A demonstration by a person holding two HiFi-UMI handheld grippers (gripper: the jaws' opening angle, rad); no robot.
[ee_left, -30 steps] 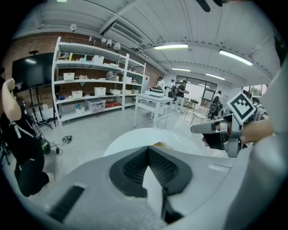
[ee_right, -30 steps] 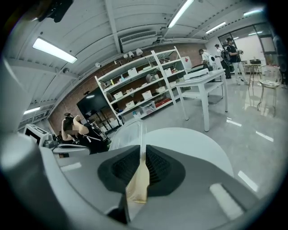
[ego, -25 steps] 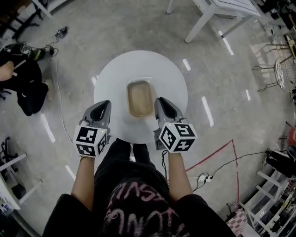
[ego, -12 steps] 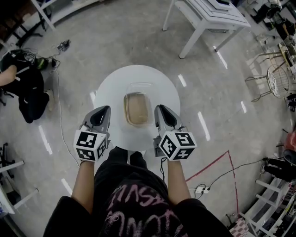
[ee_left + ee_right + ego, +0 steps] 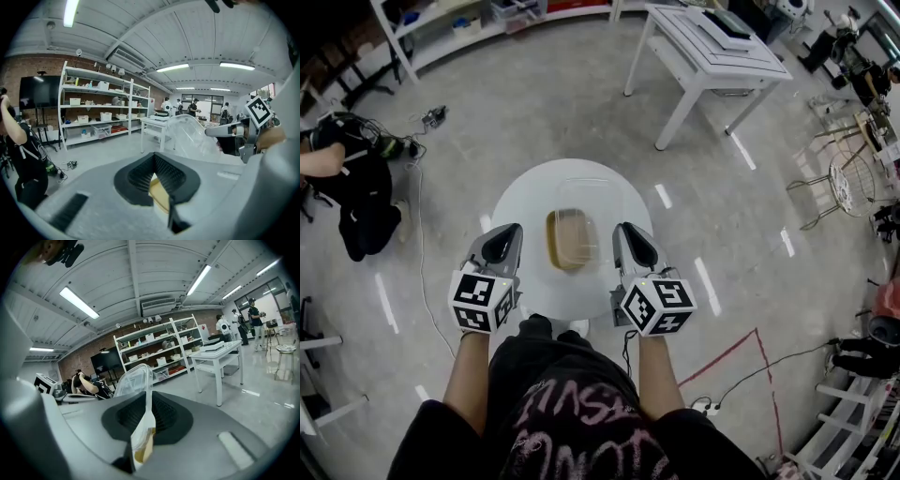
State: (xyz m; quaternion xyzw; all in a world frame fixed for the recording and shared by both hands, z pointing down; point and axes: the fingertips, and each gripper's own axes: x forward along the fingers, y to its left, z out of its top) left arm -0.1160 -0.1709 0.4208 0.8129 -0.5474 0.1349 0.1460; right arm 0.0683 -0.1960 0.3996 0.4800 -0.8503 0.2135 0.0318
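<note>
A clear plastic container (image 5: 572,238) with a brownish filling hangs between my two grippers, above a round white table (image 5: 521,201). My left gripper (image 5: 504,238) is shut on its left rim and my right gripper (image 5: 631,238) on its right rim. In the left gripper view the left gripper (image 5: 157,177) pinches the rim, and the see-through container (image 5: 191,137) rises beyond it, with the right gripper (image 5: 243,133) on its far side. In the right gripper view the right gripper (image 5: 146,417) clamps the thin wall of the container (image 5: 133,378), with the left gripper (image 5: 52,389) behind it.
A white rectangular table (image 5: 712,45) stands on the grey floor at the upper right. A person (image 5: 345,186) crouches at the left beside cables. White shelving (image 5: 102,108) with boxes lines a brick wall. Wire chairs (image 5: 839,176) are at the right.
Both grippers have risen with the container held between them. The round table now looks smaller and farther below, and it has dropped out of both gripper views.
</note>
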